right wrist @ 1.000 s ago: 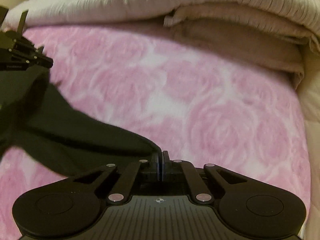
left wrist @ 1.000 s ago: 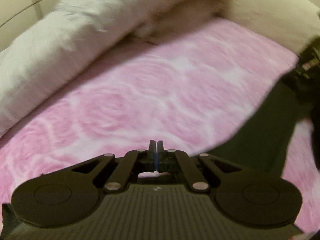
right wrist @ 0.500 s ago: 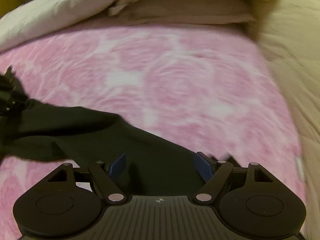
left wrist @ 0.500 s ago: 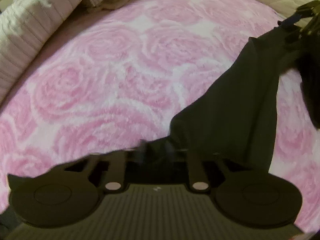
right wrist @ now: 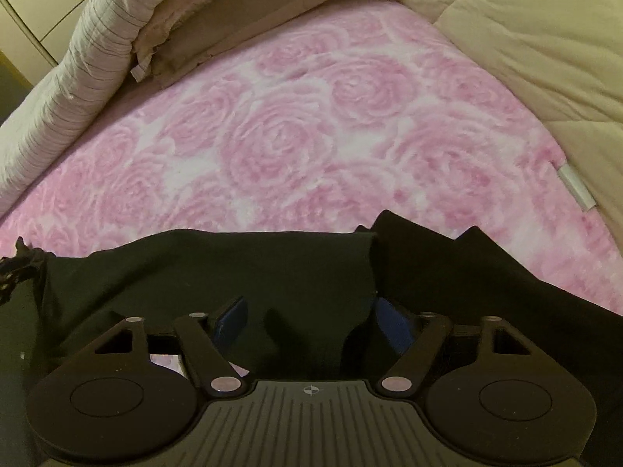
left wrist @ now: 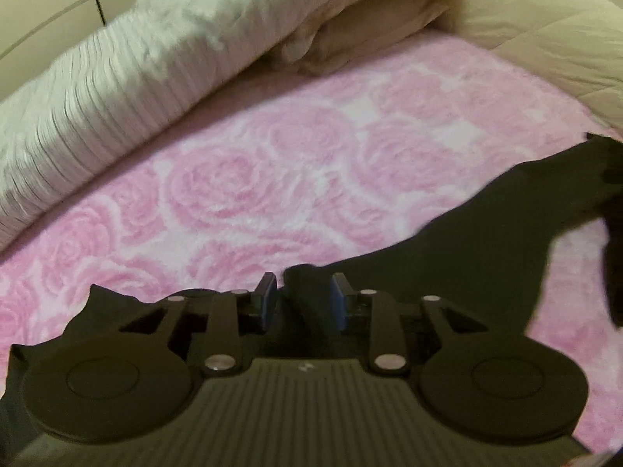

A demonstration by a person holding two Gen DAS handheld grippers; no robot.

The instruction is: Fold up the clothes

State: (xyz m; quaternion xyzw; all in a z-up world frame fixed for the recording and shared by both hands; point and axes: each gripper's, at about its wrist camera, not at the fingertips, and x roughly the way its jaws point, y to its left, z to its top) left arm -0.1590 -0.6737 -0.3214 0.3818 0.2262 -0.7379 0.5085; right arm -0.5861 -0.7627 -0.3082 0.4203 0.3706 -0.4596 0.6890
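A pink rose-patterned blanket (right wrist: 296, 144) covers the bed and serves as the flat work surface, with bulkier bedding pushed to its edges, likely to keep the middle free: a striped white duvet (left wrist: 117, 89) rolled along the left, a folded tan blanket (right wrist: 249, 19) at the far end, and a cream quilt (right wrist: 525, 46) along the right. The black garment (right wrist: 233, 272) lies on the near part of the pink blanket, spread sideways between the two tools, which suggests it is being laid out flat before a fold. In the left wrist view it (left wrist: 486, 241) runs from the tool toward the right edge of the picture. The right gripper (right wrist: 309, 323) sits over the cloth with its blue pads set moderately apart; its jaws have just been closing, and dark fabric bunches between them, though the pads do not appear to press on it yet. The left gripper (left wrist: 303, 303) has just been opening to a narrow gap, with a ridge of black cloth standing between its pads but seemingly let go, as if that corner has been set down.
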